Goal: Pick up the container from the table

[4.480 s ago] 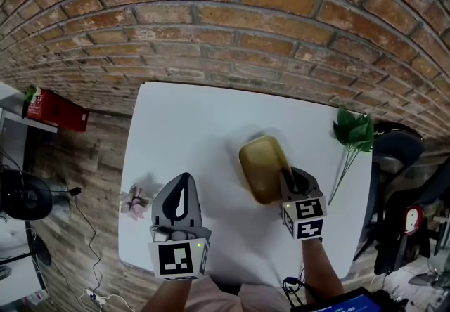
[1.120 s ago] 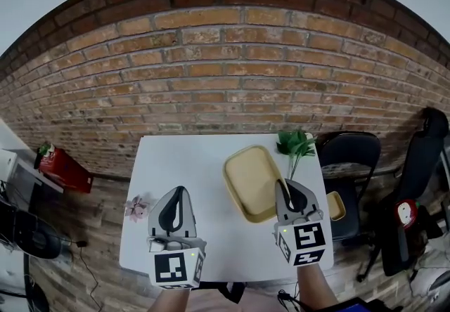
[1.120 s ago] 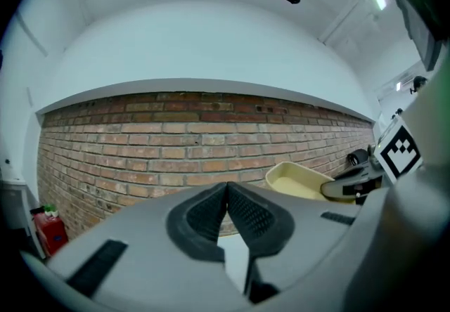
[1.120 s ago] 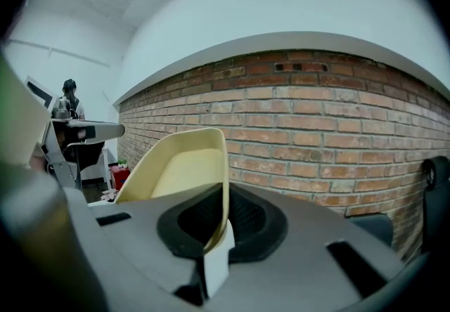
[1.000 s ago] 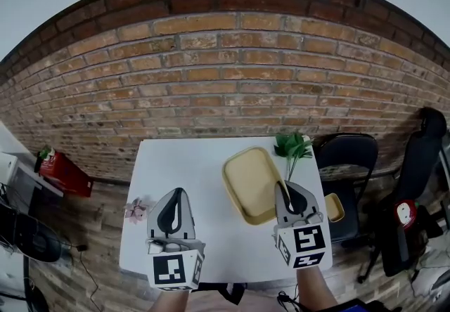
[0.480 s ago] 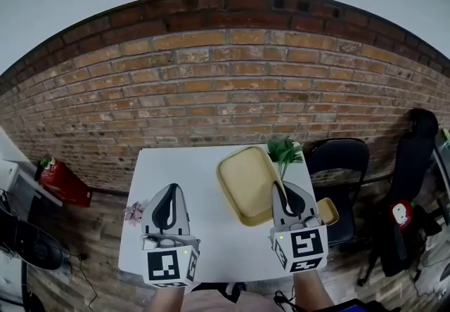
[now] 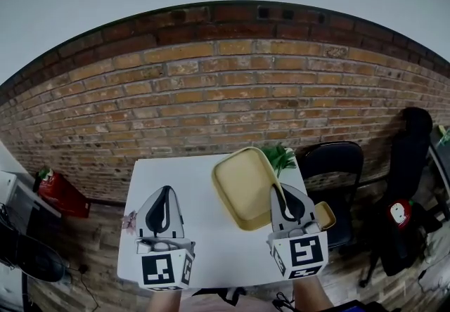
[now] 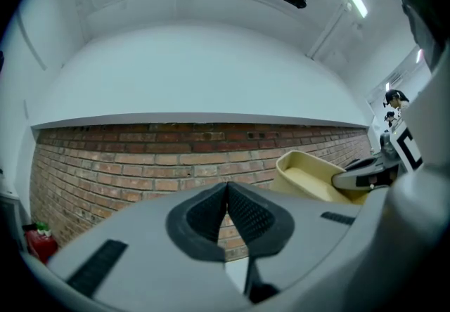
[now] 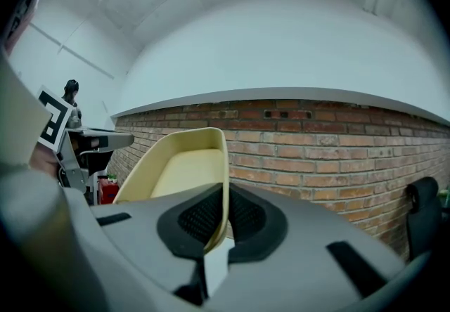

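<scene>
A pale yellow shallow container [image 7: 245, 186] hangs in the air above the white table [image 7: 197, 233], tilted up toward the brick wall. My right gripper [image 7: 284, 199] is shut on its near right rim; in the right gripper view the container [image 9: 184, 170] rises between the pads, its wall pinched at the right gripper [image 9: 223, 213]. My left gripper [image 7: 163, 206] hovers over the table's left half, shut with nothing in it. In the left gripper view the left gripper [image 8: 226, 199] has its pads meeting, and the container [image 8: 309, 178] shows at the right.
A pink flower [image 7: 129, 220] lies at the table's left edge. Green leaves [image 7: 283, 158] poke up behind the container. A black chair [image 7: 330, 170] stands right of the table, a red extinguisher [image 7: 62, 193] on the floor at left. The brick wall [image 7: 225, 100] is behind.
Both grippers have risen, and the container has lifted higher off the table with the right one. The head camera has tilted up, showing more wall.
</scene>
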### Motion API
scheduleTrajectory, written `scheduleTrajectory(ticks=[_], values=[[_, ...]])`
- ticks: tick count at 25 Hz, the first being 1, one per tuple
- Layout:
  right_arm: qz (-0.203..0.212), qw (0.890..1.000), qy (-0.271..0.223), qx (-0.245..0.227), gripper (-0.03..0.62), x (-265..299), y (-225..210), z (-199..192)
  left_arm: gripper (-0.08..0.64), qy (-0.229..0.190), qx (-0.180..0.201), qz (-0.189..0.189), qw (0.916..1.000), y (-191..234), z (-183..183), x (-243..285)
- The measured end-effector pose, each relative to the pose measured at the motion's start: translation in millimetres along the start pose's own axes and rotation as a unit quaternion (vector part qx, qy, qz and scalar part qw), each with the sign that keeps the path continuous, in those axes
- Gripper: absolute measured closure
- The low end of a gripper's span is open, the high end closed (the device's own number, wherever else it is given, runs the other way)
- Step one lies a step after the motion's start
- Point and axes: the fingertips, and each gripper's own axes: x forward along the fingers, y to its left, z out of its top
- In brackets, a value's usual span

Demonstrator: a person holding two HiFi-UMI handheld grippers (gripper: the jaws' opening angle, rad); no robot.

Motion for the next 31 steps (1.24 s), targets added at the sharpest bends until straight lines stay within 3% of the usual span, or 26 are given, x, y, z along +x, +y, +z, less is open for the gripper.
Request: scheduleTrajectory(ticks=[31], values=[[-0.002,1.000,-0.013,-0.008,0.589,-10.4,1.7,7.1,0.551,-0.011,0.002,-0.012,0.9999,-9.5,9.0,-4.5]])
